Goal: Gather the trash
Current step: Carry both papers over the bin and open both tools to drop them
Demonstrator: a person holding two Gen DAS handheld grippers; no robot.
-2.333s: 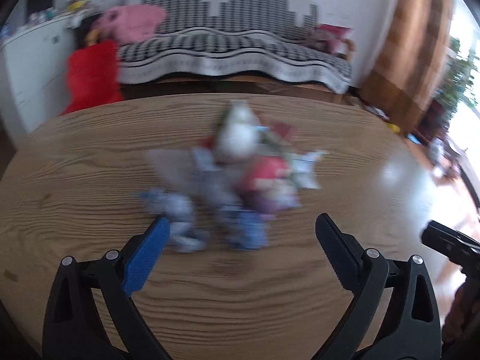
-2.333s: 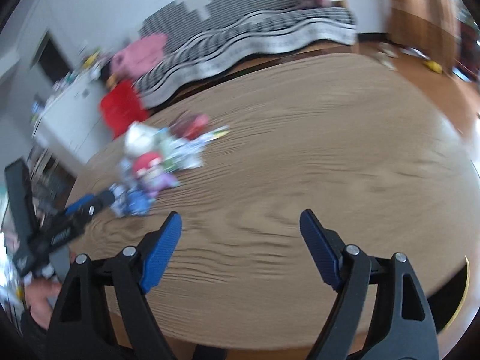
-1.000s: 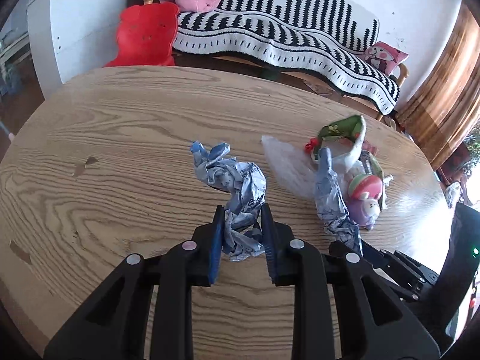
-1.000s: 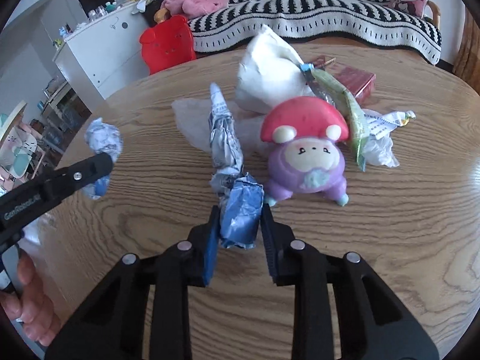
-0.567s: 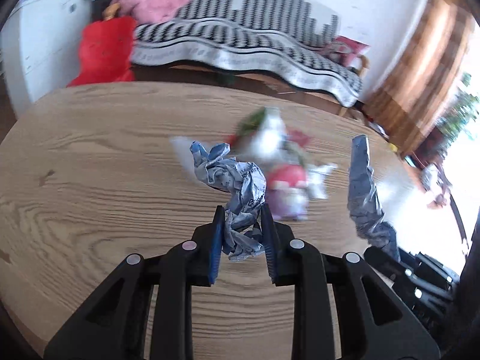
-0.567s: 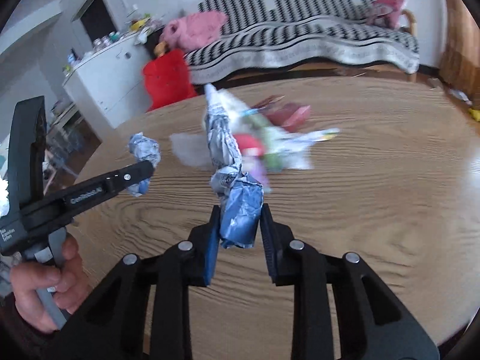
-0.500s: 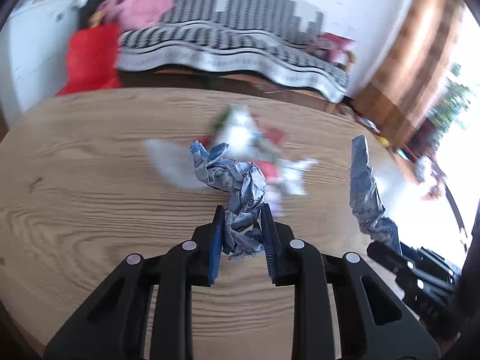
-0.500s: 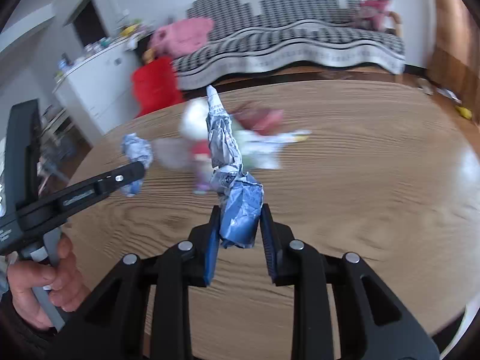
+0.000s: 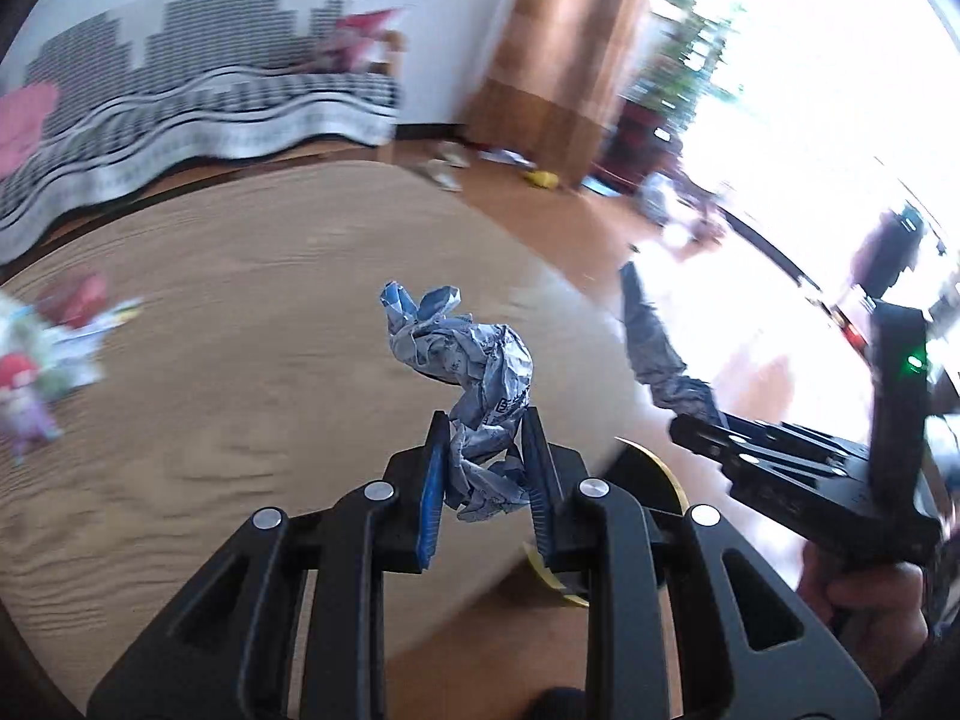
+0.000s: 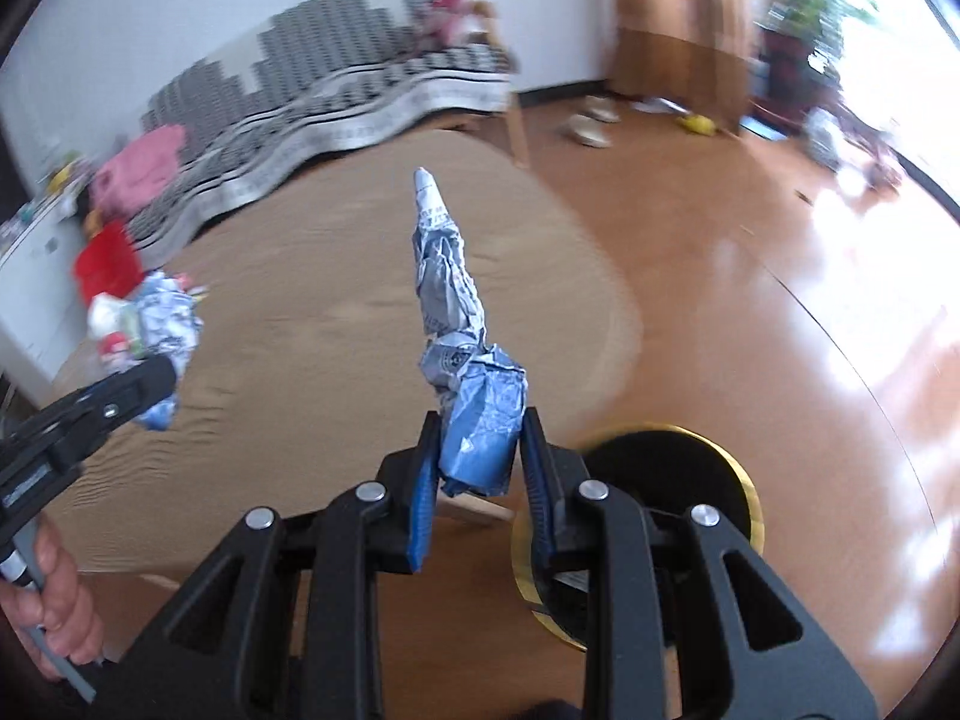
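2 grippers, both loaded: left gripper (image 9: 483,480) is clamped on a crumpled paper wad (image 9: 465,360), right gripper (image 10: 477,468) is clamped on a twisted paper roll (image 10: 450,300) that sticks up from its jaws. Both pieces are off the table (image 9: 210,312) and held out past its right edge, above the floor (image 10: 750,312). Step in hand looks like carrying the 2 pieces to the bin (image 10: 660,462), a dark round opening with a gold rim, on the floor just beyond the right gripper's fingers; in the left view only a sliver of that rim (image 9: 654,468) shows behind the jaws. Next move probably calls for bringing each claw over the opening and spreading the jaws so the paper drops in; the tall roll may catch the rim if released off-centre. More trash is left on the table's far left: a pile (image 9: 66,330) of wrappers plus a mushroom-cap toy (image 9: 18,390), which is likely not trash, all blurred. Around: striped sofa (image 10: 336,102) at the far side, red cushion (image 10: 105,270), white cabinet at left, clutter on the floor near the window. Nothing sits between grippers and bin, but they are close together, so they could bump over the opening. Heavy blur in both views.
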